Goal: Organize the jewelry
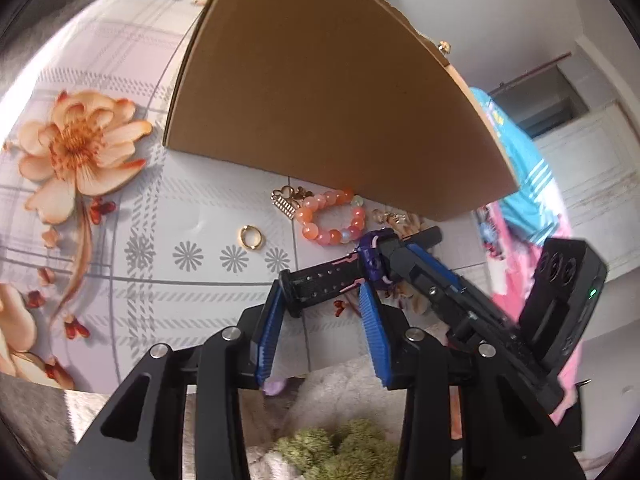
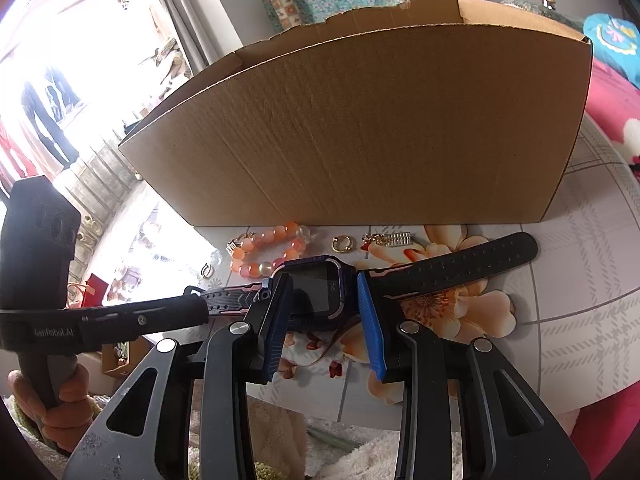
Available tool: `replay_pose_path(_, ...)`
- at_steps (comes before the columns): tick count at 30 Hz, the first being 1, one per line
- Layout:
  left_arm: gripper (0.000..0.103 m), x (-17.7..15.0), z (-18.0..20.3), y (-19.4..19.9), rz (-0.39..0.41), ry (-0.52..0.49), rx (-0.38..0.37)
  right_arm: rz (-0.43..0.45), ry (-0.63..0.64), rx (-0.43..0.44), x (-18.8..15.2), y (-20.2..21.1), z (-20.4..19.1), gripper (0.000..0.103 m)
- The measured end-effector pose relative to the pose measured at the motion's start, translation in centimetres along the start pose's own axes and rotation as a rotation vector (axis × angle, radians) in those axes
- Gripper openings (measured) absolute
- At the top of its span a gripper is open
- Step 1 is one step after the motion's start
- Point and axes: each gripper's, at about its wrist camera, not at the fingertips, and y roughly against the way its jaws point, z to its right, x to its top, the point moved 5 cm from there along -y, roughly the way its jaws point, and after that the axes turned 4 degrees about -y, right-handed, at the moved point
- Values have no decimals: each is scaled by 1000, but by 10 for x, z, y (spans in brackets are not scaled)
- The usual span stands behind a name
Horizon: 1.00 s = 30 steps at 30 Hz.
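A dark smartwatch [image 2: 316, 290] with black straps lies across the floral tablecloth in front of a cardboard box [image 2: 380, 128]. My right gripper [image 2: 324, 300] straddles the watch face, jaws close on its sides. My left gripper [image 1: 324, 292] straddles the watch's strap [image 1: 320, 282], blue pads wide of it. An orange bead bracelet [image 1: 336, 216], a gold ring [image 1: 251, 237] and gold charms [image 1: 290, 200] lie by the box. In the right wrist view the bracelet [image 2: 268, 248], ring [image 2: 342, 244] and a gold clasp piece [image 2: 390, 239] show behind the watch.
The tall cardboard box [image 1: 320, 92] stands right behind the jewelry. The round table's edge [image 2: 560, 412] curves close in front. Pink and blue fabric [image 1: 520, 184] lies to the right. Towels and a green fuzzy thing [image 1: 344, 448] sit below the grippers.
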Motion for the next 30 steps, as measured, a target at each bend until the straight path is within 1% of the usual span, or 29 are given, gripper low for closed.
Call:
replay_pose_path(2,37,2,-7,-1,5,76,-86,0,1,2,0,1,1,32)
replay_pose_path(4,37,4,-14,0,11,169,-203,0,0,4,0,2,2,32)
replay_pose_path(5,37,4,-17,0,6,217,-275,1,0,5,0,2,2,32)
replay_pose_path(6,37,5,-19,-1,3,254,-314,2,0,7,-1,2,2,32)
replay_pose_path(7,37,6,-20,0,6,261,-319,3,0,7,-1,2,3,32)
replay_pose_path(10,37,7,-17,-2,7,233,-282,3,2,9,-1,3,3,32)
replay_pose_path(13,35,6,-11,-5,-3,190,-225,0,4,10,0,3,2,32)
replay_pose_path(14,31,6,-9,-6,-9,162,-188,0,2,9,-1,3,2,32)
replay_pose_path(15,23,6,-7,-7,-15,134,-146,-2,2,8,0,3,2,32)
replay_pose_path(17,14,5,-2,-9,-24,74,-61,-8,3,5,0,3,2,32)
replay_pose_path(18,13,5,1,-9,-24,42,-34,-10,5,4,1,3,1,32)
replay_pose_path(21,12,4,8,-10,-18,-25,28,-10,19,-8,1,5,0,31)
replay_pose_path(24,12,3,15,-11,-7,-85,87,30,30,-24,0,22,3,31)
replay_pose_path(26,12,2,18,-12,-6,-112,110,56,26,-38,0,34,11,35)
replay_pose_path(29,12,2,23,-15,-7,-154,144,97,-19,-79,5,52,33,41)
replay_pose_path(30,12,2,24,-16,-8,-169,155,106,-42,-93,8,56,43,42)
